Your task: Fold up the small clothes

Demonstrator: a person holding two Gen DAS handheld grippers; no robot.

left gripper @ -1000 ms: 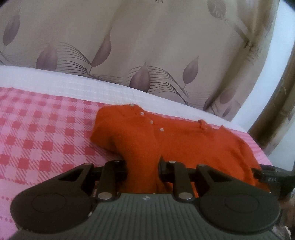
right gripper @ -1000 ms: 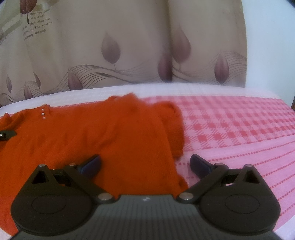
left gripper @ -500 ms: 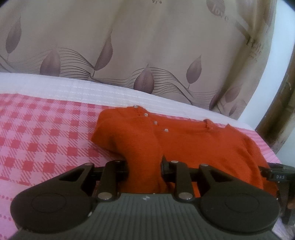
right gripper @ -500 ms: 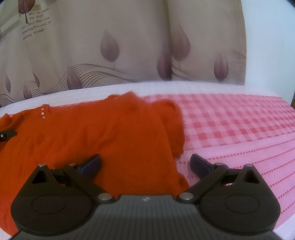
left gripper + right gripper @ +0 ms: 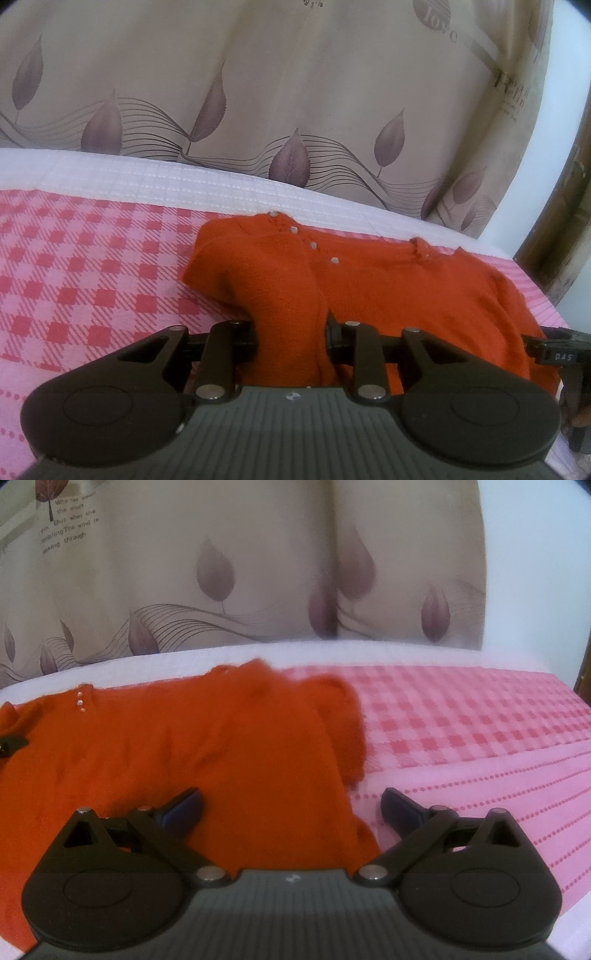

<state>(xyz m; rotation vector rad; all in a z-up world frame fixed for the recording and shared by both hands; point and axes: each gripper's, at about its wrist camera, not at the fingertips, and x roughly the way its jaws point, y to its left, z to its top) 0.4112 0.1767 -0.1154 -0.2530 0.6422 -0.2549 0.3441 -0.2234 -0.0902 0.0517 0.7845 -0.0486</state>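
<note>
An orange knitted top [image 5: 388,288] with small pearl buttons lies flat on a pink checked bedspread [image 5: 81,280]. My left gripper [image 5: 291,334] is shut on the fabric at the top's near left edge, and a ridge of cloth rises between the jaws. In the right wrist view the same top [image 5: 177,746] spreads to the left, with a short sleeve [image 5: 343,723] at its right side. My right gripper [image 5: 291,805] is open and holds nothing; its jaws straddle the top's near right edge. The tip of the right gripper shows at the far right of the left wrist view [image 5: 561,356].
A beige curtain with a leaf print [image 5: 288,110] hangs behind the bed. A white quilted strip [image 5: 184,184] runs along the bed's far edge. A pale wall [image 5: 535,572] and a dark wooden frame [image 5: 554,229] stand at the right. Bare bedspread [image 5: 480,746] lies to the right.
The left wrist view has tilted up a little, so the top sits lower in it. The left gripper keeps its grip. The right gripper has stayed open and hardly moved.
</note>
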